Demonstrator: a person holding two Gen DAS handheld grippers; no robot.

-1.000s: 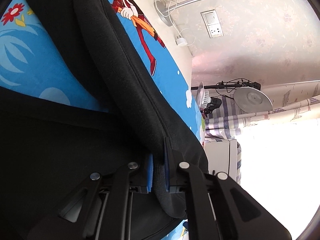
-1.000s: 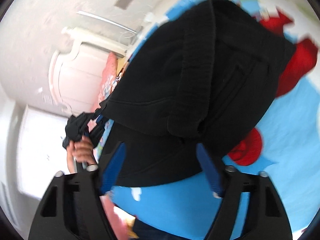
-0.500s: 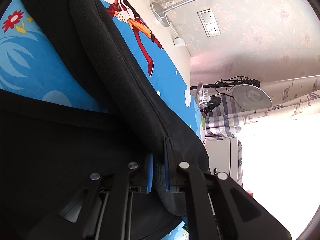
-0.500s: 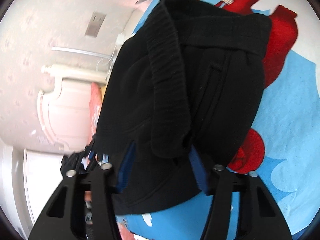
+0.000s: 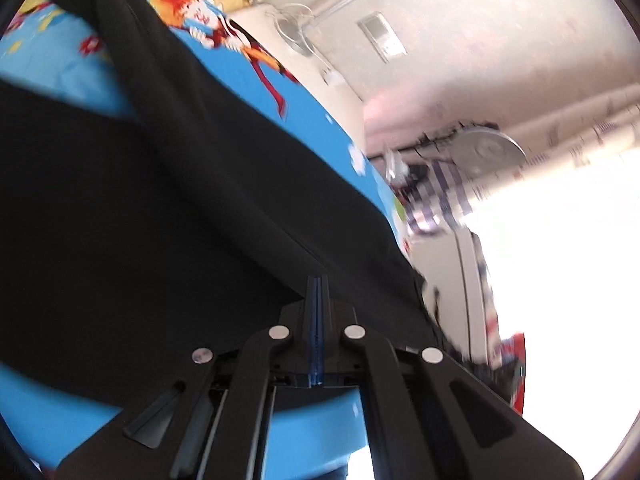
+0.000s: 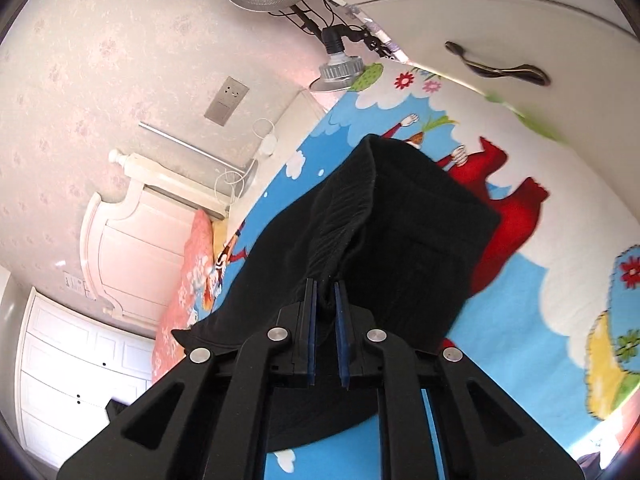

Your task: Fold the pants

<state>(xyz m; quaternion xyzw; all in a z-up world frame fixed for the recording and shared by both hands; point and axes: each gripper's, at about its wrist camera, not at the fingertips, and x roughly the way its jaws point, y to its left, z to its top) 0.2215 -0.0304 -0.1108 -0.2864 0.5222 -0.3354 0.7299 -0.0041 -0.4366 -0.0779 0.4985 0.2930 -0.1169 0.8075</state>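
**Right wrist view: waistband pinched, pants part-lifted for the fold**

Right wrist camera shows the black knit pants (image 6: pixel 384 240) on the blue cartoon-print bedsheet (image 6: pixel 560 240), their ribbed waistband (image 6: pixel 340 216) gathered into a ridge running up from my right gripper (image 6: pixel 326 300). Its blue pads are clamped on that ribbed band, fabric bunched between them. Judged: a corner hold, so the top end can be carried over.

Left wrist camera: my left gripper (image 5: pixel 317 292) is pressed fully together at the pants' edge. Whether a thin hem is caught between the pads, I cannot tell. Cloth there lies broad and dark, one seam ridge (image 5: pixel 224 184) running diagonally away.

Fabric looks thick, matte, soft; the waist end tents, not flat.

Beyond: white headboard (image 6: pixel 120 240), pink wallpaper, wall socket (image 6: pixel 227 100).
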